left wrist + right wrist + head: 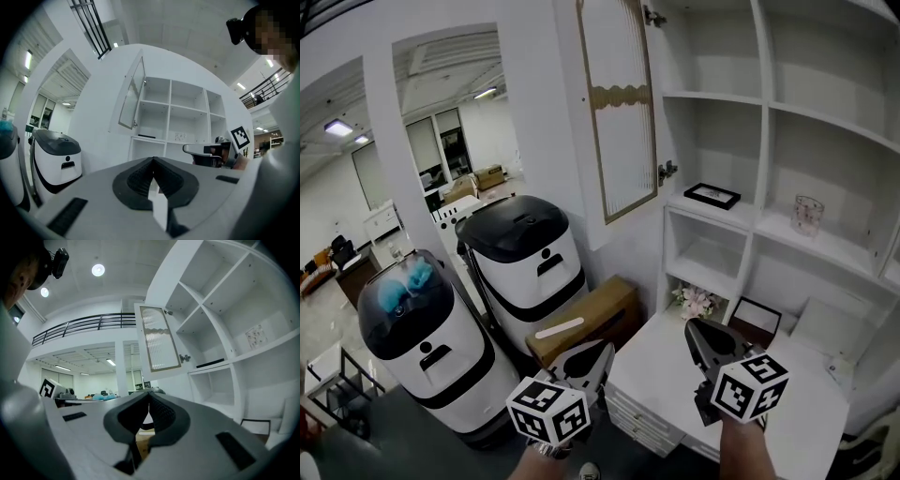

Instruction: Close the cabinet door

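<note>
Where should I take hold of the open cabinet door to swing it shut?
Take the cabinet door by its free vertical edge, low down, farthest from the hinges. It stands swung out to the left of the shelves, so probably come from the left. The left gripper is nearer; its jaws are together, so open them first or just push.

A frame (pixel 712 195) lies left of a glass (pixel 808 215); flowers (pixel 696 302) sit lower. A box (pixel 586 330) sits by the black-lidded machine (pixel 525 262); the blue-topped machine (pixel 422 342) stands alongside.

Top of cabinet door (pixel 619 122) off-frame
</note>
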Demonstrator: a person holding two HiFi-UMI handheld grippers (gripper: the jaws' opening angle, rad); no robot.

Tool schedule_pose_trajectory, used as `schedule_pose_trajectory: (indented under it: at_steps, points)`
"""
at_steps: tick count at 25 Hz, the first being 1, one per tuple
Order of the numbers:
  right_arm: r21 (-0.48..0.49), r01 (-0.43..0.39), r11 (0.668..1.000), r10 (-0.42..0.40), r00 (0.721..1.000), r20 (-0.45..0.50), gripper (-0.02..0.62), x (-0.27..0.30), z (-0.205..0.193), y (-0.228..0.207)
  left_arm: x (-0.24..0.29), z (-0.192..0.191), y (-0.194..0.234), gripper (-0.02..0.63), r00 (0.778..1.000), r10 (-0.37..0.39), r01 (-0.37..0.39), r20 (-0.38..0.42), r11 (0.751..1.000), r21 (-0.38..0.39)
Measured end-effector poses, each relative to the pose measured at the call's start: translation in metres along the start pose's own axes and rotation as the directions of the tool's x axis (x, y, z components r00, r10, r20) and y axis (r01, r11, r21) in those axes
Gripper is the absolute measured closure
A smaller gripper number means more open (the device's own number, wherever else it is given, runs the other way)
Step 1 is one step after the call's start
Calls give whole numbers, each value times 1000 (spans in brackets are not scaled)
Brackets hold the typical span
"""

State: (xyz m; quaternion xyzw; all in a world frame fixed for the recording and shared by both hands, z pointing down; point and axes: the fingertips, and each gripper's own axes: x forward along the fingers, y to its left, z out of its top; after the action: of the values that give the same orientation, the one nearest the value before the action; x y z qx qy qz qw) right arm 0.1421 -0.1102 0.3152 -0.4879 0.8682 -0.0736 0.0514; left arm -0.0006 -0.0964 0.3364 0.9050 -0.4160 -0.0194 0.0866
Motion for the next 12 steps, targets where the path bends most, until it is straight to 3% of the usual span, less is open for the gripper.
schedule_pose_trajectory:
  at_steps: [12]
  points:
    - [-50,49,998,-48,998,29,591,119,25,32,23,35,106,603,996,-81,81,24,997,-6]
